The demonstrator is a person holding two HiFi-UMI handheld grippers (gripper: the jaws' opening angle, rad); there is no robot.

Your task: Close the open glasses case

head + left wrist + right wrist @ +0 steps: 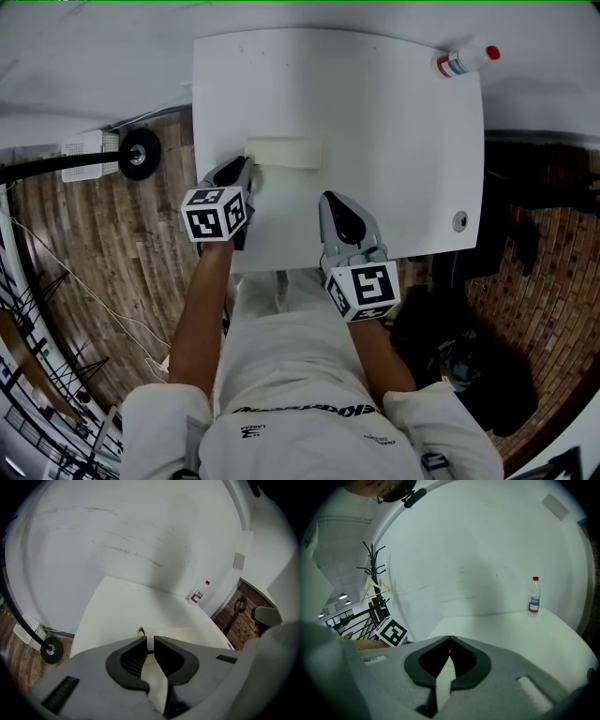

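**A:** Whereabouts of glasses case [284, 152] [178, 632]?
**B:** Lying flat on white tabletop [394, 141], looking closed from above.
**A:** Left hand-held gripper [248, 173] [149, 644] grasping it?
**B:** Gripping nothing. Pointing at the case's left end, jaws standing a narrow slit apart.
**A:** Right hand-held gripper [336, 204] [449, 641]?
**B:** Hanging over the tabletop's near edge, well apart from the case, jaws pressing together, empty.

White table [403, 141] up against a plain wall [140, 527], with a red-capped water bottle [464, 61] standing upright at its far right corner. Wood plank floor [84, 262] on the left with a black wheel [139, 152], coat rack [375, 573] off behind.
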